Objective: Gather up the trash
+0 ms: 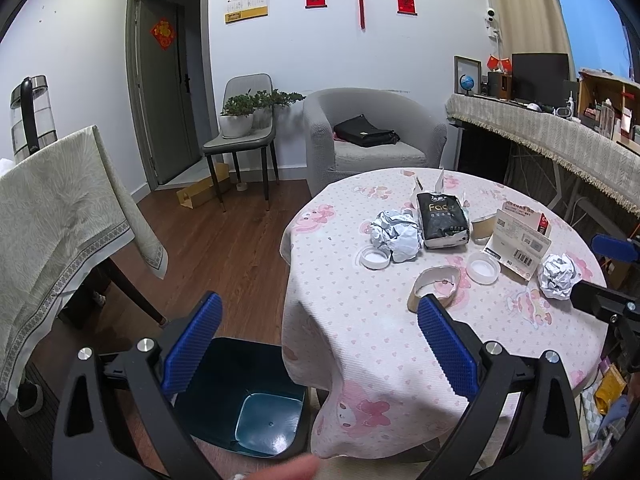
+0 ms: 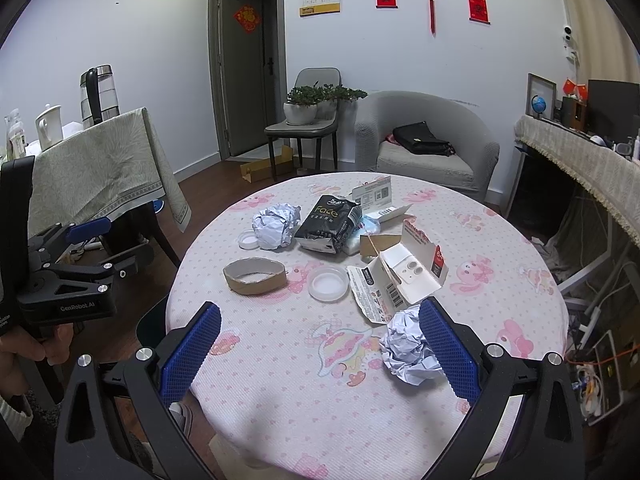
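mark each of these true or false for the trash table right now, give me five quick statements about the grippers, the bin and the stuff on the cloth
1. Both grippers are open and hold nothing. True: the left gripper and the right gripper both have their jaws spread with nothing between them.
2. The dark trash bin stands on the table. False: it is on the floor beside the table's edge.
3. Two crumpled paper balls lie on the tablecloth. True: one far, one near.
4. The cardboard ring is stacked on the black tissue pack. False: it lies apart, directly on the cloth.
5. The bin already holds trash. False: its visible bottom is bare.
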Action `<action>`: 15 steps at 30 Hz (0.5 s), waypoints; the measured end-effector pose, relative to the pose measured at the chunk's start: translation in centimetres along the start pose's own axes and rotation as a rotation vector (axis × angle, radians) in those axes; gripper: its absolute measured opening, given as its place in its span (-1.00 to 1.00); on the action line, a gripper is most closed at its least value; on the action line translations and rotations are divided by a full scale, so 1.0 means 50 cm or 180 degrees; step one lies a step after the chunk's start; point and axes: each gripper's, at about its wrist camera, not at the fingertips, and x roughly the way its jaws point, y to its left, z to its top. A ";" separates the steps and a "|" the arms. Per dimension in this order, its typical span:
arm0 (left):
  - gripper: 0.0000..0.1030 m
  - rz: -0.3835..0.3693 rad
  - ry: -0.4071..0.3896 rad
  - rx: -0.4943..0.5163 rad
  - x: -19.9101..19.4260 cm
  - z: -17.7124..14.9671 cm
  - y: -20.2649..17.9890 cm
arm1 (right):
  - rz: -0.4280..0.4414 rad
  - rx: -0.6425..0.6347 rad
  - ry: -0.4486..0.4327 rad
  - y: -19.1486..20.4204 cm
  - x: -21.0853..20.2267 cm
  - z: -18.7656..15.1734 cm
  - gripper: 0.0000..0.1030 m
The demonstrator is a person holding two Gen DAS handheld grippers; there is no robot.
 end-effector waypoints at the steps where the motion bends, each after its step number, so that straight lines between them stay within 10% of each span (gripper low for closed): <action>1: 0.93 -0.0003 0.0001 -0.0011 0.001 0.000 0.001 | -0.0007 0.0004 0.0010 0.000 0.001 0.000 0.93; 15: 0.93 -0.0188 -0.0026 0.0066 0.003 -0.003 -0.013 | -0.0055 0.0052 0.0067 -0.021 0.008 -0.008 0.93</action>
